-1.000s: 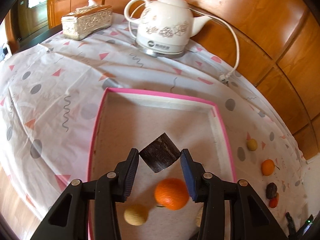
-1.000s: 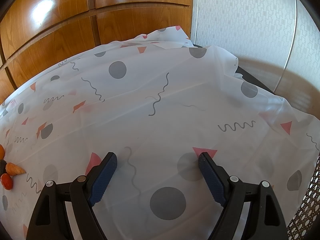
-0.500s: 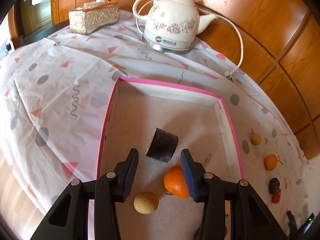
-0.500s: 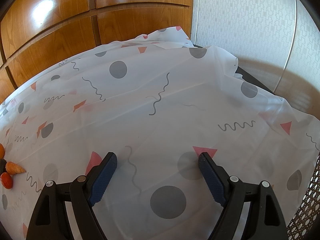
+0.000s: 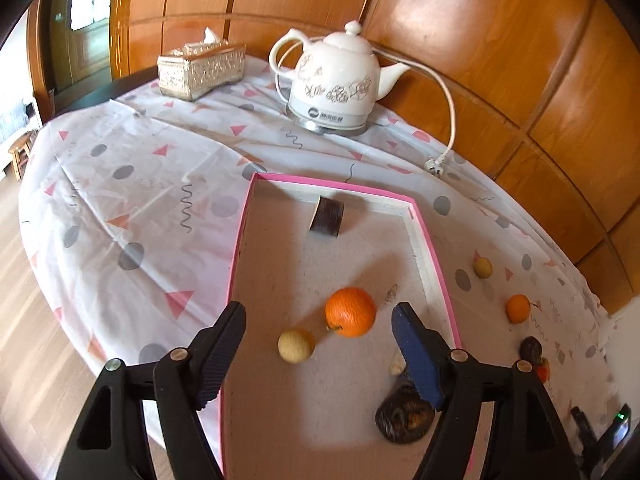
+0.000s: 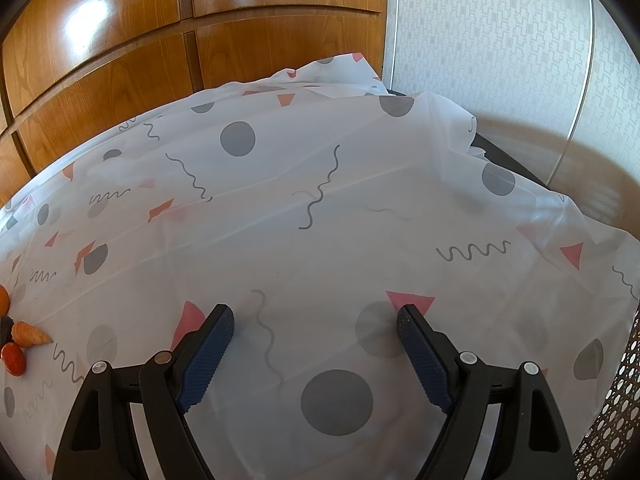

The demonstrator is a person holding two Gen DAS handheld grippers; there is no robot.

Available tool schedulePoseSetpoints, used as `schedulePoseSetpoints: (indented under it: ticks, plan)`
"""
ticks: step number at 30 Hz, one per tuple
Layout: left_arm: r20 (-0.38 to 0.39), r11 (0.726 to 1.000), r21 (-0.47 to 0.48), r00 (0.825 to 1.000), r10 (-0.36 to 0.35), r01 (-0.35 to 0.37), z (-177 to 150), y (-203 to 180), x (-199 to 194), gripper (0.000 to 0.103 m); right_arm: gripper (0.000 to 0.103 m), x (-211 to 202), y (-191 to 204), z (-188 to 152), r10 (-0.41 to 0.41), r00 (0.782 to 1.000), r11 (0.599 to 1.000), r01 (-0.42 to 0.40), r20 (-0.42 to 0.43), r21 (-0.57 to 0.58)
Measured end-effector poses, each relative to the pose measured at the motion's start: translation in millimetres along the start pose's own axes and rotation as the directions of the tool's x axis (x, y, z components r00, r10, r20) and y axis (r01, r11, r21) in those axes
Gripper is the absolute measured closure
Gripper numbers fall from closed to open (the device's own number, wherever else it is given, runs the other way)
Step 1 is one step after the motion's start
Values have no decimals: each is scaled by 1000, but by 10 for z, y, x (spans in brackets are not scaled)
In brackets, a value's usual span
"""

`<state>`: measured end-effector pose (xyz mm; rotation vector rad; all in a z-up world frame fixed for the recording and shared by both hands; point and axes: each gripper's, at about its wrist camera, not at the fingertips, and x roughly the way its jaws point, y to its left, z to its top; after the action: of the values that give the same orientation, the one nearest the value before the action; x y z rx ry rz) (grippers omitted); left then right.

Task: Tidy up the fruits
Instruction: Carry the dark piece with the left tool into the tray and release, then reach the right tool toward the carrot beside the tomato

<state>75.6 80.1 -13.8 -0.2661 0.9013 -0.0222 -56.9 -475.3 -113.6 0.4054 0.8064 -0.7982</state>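
L gripper (image 5: pixel 320 316) spread wide, empty, above the pink-rimmed tray (image 5: pixel 240 240); on its speckled floor a dimpled orange (image 5: pixel 350 312) and rough pale-yellow ball (image 5: pixel 295 345) sit mid-tray, w/ a dark cylindrical chunk (image 5: pixel 327 221) near the far edge. R gripper (image 6: pixel 316 320) also spread, nothing between fingers, over the thin patterned tablecloth (image 6: pixel 320 208), w/ glossy red and orange fruits (image 6: pixel 20 344) at its left edge.

Pink-rimmed tray (image 5: pixel 434 264) holds an orange (image 5: pixel 350 312), a pale yellow ball fruit (image 5: pixel 295 345) just beside it, a dark cylindrical piece (image 5: pixel 327 216) near the far wall, and a dark wrinkled fruit (image 5: pixel 402 420) at the near right. Outside on the cloth — a small yellow fruit (image 5: pixel 483 268), a small orange (image 5: pixel 518 308), and a dark fruit (image 5: pixel 531 348), well apart from the tray.
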Motion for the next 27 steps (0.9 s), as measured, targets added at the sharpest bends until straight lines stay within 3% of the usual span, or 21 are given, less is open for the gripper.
schedulePoseSetpoints:
  ticks: [15, 21, 27]
  plan:
    - [41, 995, 43, 995, 91, -92, -485, 29, -219, 27, 19, -21, 58, 1, 6, 1000, 1000, -7, -14, -25]
    - [37, 996, 13, 995, 91, -91, -487, 101, -213, 27, 41, -69, 245, 52, 100, 993, 990, -105, -56, -94]
    - [34, 996, 2, 996, 84, -84, -505, 135, -227, 27, 57, -160, 666, 37, 259, 959, 931, -279, -114, -233]
